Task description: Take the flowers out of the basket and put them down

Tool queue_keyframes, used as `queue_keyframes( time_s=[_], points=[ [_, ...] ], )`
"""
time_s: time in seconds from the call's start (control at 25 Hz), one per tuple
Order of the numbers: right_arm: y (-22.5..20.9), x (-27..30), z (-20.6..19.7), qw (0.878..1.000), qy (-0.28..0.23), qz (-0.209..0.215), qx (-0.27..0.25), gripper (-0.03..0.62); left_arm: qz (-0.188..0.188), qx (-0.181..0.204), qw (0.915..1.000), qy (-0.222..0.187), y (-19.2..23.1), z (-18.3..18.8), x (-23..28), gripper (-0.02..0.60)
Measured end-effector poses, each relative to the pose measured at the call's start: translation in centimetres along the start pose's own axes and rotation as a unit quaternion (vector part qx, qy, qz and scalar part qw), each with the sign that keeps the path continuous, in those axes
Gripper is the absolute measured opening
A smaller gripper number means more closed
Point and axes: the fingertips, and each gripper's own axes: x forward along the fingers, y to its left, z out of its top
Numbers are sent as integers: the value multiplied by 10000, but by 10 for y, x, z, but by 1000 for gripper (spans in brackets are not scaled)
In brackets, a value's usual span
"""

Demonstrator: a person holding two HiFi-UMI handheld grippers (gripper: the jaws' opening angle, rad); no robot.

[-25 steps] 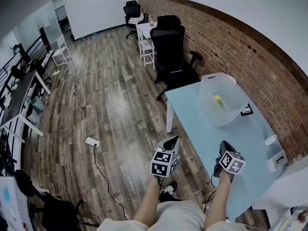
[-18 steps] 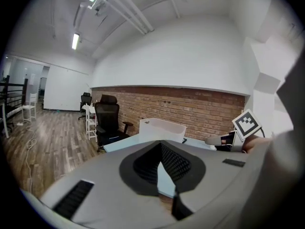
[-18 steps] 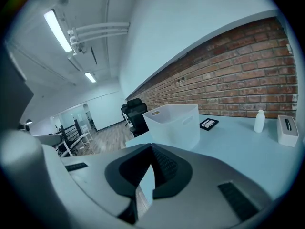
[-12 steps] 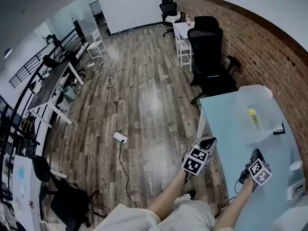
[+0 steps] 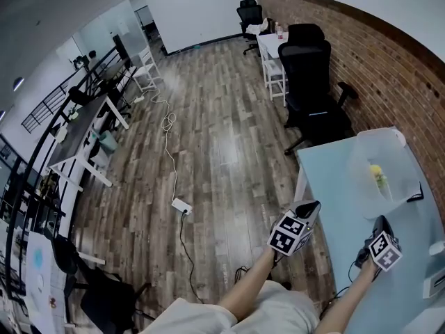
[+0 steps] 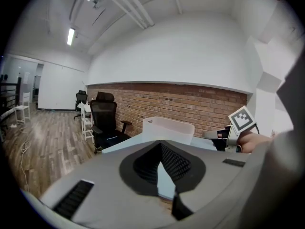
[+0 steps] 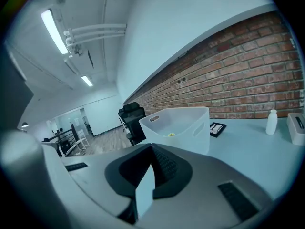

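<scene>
Desks with black frames (image 5: 80, 127) lined the left side of the room, and a thin white cable (image 5: 169, 152) trailed across the wooden plank floor (image 5: 222, 138) to a white power strip (image 5: 182, 206). Further right, a tall black office chair (image 5: 316, 82) stood at the far end of a light blue table (image 5: 334, 186), against a red brick wall (image 5: 389, 68).

By the table's left edge hung the left gripper (image 5: 311, 206), its jaws together on nothing, pointing toward the brick wall. A translucent white plastic basket (image 5: 361, 179) sat on the far part of the table. Inside it lay a small yellow flower (image 5: 377, 176), flat on the bottom. Its long axis seemed to run away from the person along the basket's length, though it was too small to tell which end was the head. From the right gripper view only a yellow tip showed through the basket wall.

The right gripper (image 5: 380, 223) hovered over the table near the basket, aimed at it, jaws closed and empty, with bare tabletop between them. Right of the basket lay a flat black tray (image 7: 218, 128), then a small white bottle (image 7: 271, 121) and a white box (image 7: 296, 128).
</scene>
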Motion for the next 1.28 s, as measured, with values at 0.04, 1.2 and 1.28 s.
queue_keyframes(
  time_s=[0.04, 1.2, 1.28],
  points=[
    [-1, -1, -1, 10000, 12, -35, -33, 14, -5, 13, 10000, 21, 0, 1, 3, 21],
    [-47, 72, 143, 9684, -437, -1948, -1495, 14, -1839, 646, 9807, 171, 43, 105, 283, 21],
    [-44, 88, 149, 9627, -243, -1991, -1816, 14, -1893, 905, 9775, 226, 45, 104, 295, 21]
  ],
)
